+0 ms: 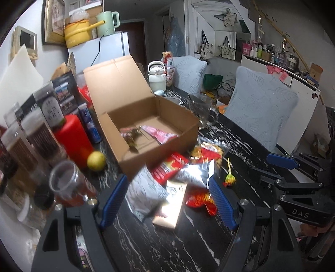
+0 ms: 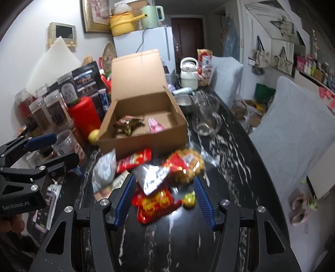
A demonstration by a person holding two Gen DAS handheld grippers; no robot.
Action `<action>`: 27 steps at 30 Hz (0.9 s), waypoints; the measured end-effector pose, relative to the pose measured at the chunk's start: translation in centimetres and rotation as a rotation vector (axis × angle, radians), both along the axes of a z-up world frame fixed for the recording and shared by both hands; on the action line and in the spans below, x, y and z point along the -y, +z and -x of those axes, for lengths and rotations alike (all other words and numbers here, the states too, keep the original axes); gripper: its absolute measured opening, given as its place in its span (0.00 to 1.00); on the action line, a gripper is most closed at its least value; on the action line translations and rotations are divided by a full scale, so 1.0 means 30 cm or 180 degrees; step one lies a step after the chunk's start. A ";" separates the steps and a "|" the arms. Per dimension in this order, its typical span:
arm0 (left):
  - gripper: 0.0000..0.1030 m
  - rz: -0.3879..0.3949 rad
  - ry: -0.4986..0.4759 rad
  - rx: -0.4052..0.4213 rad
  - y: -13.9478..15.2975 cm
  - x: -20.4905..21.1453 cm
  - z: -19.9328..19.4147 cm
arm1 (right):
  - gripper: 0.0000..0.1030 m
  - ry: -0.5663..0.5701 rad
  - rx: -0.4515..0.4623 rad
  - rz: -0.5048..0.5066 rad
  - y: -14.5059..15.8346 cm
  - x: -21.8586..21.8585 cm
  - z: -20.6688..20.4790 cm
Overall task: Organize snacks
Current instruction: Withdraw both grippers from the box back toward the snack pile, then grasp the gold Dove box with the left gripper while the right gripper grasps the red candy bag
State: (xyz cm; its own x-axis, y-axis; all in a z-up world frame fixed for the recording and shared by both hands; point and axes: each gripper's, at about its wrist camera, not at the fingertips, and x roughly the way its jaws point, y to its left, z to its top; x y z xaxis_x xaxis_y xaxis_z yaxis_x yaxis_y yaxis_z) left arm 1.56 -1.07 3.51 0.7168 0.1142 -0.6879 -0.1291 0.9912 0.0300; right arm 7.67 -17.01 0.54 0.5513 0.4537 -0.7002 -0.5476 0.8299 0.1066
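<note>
Both grippers nearest camera, jaws apart, holding nothing: left gripper [image 1: 167, 200], right gripper [image 2: 165, 198]. Left of pile, yellow lemon [image 1: 95, 160] on black marbled worktop [image 1: 240, 144]. Centre, open brown cardboard box [image 1: 150, 123] holding two packets only: pink wrapper [image 1: 159, 134], dark crinkled wrapper [image 2: 128, 124]. Judged early stage. Loose snack packets lie just ahead between grippers' fingers: silver foil packet [image 1: 188, 173], red foil packet [image 2: 155, 204]. Right, small green-yellow candy [image 2: 189, 198].

A lived-in home is showing here: a white fridge [image 2: 153, 48] is carrying a yellow pot [image 2: 122, 23] and a green kettle [image 2: 151, 15], tote bags [image 1: 226, 49] are hanging on the wall, and padded chairs [image 2: 297, 123] are lining a cluttered dark marble surface [image 2: 228, 150].
</note>
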 end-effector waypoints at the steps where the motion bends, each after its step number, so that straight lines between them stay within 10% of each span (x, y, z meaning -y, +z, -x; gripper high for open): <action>1: 0.77 -0.0004 0.0000 -0.0009 -0.014 0.002 0.005 | 0.56 -0.0003 -0.0014 -0.0003 -0.008 0.005 0.006; 27: 0.77 0.0382 -0.0019 -0.0723 -0.456 -0.075 -0.091 | 0.63 0.0209 -0.0558 -0.0018 -0.302 -0.007 -0.021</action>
